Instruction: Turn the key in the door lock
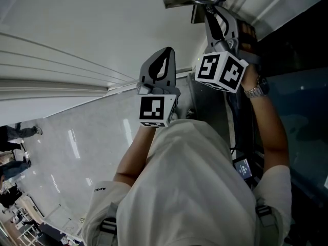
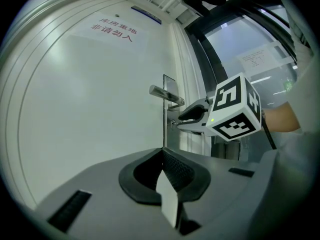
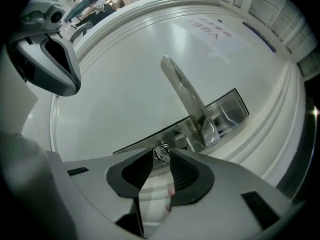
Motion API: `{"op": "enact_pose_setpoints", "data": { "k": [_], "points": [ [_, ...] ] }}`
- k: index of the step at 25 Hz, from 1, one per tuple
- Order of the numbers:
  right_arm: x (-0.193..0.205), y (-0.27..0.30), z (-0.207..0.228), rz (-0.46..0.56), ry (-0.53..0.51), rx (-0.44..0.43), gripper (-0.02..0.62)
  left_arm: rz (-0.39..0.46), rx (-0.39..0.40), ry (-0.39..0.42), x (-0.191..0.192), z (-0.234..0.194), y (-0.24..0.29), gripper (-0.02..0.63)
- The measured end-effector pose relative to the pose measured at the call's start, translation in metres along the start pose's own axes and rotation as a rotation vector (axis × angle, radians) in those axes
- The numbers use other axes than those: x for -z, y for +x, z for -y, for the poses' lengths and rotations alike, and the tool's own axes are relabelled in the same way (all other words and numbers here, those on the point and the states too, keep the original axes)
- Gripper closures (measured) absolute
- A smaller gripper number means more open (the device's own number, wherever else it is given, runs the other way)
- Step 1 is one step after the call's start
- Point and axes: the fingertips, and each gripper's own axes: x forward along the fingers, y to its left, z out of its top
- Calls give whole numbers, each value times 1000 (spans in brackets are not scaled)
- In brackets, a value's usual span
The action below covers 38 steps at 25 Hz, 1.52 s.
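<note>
two grippers, one in each of my hands, face one white door point(image 2: 90, 99). my right gripper point(image 3: 162, 156) is closed on the one small silver key point(image 3: 161, 152). the key's head is pinched between the tips of the gripper's two dark ribbed pads. the key stands in the lock of one metal plate point(image 3: 230, 109) at the door's edge, just below the one lever handle point(image 3: 182, 91). the handle runs close past my right gripper, with only a narrow gap between them.

my left gripper point(image 2: 162, 155) has its jaws together and holds nothing. it hangs back from the door, well apart from the plate and the other gripper. ahead of it and to its left is a broad stretch of bare door panel.

on the far side of the plate the room is tight. the door frame's ridged moulding sits just beside the plate, and next to that is one dark-framed glass panel point(image 2: 250, 49). one sign with red characters point(image 2: 112, 30) is high on the door. one watch point(image 1: 254, 90) is on my right wrist.
</note>
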Motion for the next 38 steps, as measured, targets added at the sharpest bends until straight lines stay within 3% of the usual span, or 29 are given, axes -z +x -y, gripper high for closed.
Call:
{"op": "enact_pose_setpoints", "data": {
  "k": [6, 10, 14, 25, 32, 38],
  "points": [
    [0, 13, -3, -23, -2, 48, 502, -5, -2, 0, 4, -4, 2, 600],
    [1, 15, 2, -33, 41, 91, 564, -6, -9, -3, 4, -8, 0, 600],
    [3, 15, 6, -13, 161, 83, 577, -8, -11, -4, 4, -10, 0, 600],
    [4, 14, 17, 44, 853, -16, 583, -9, -4, -6, 4, -10, 1, 600],
    [15, 16, 20, 84, 1466, -159, 583, -10, -13, -7, 4, -15, 1, 600],
    [21, 16, 19, 111, 1813, -222, 583, -6, -19, -9, 3, -17, 0, 600]
  ]
}}
